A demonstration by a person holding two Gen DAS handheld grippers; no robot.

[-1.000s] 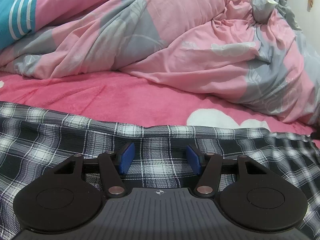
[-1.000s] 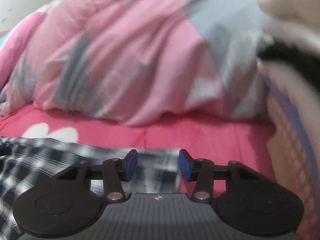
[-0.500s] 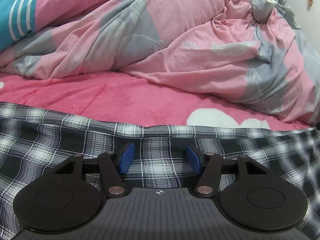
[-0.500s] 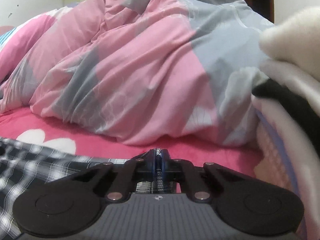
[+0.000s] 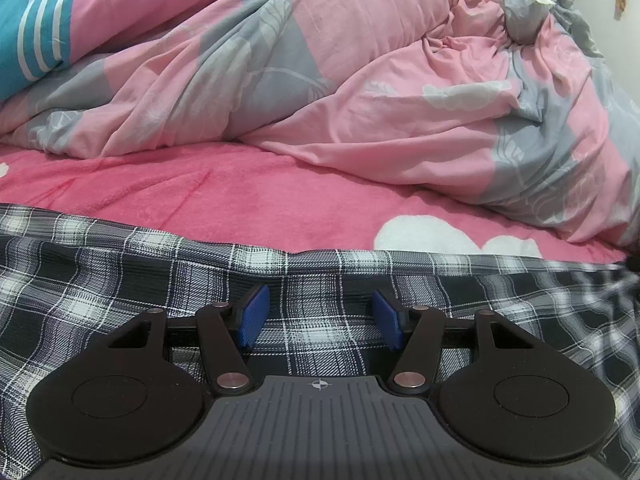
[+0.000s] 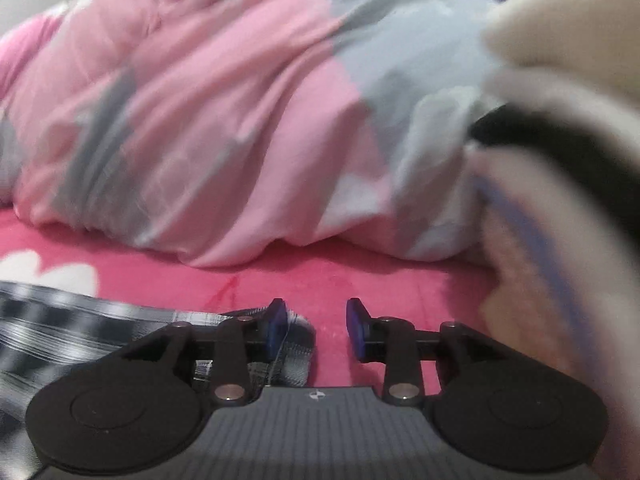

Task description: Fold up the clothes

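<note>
**Plaid corner slipping free on the right as the fold line is set**

The left hand-held gripper [image 5: 318, 316] sits low over the plaid garment [image 5: 120, 280], which lies spread across the near part of the pink bed sheet [image 5: 240, 192], its far hem running straight across the view. Its blue pads are spread apart with flat cloth under them, pinching nothing. Behind, a pink-and-grey duvet [image 5: 360, 100] is heaped along the bed.

Farther right, the right hand-held gripper [image 6: 316, 326] points down at the garment's corner; its jaws are opening, and the cloth end lies against the left pad only, so it looks let go rather than gripped. A soft pile of pale and dark fabric [image 6: 560, 128] crowds its right side.

To fold well, both grippers should probably take the hem at matching spots, low and level, before lifting, so the edge stays straight.
</note>
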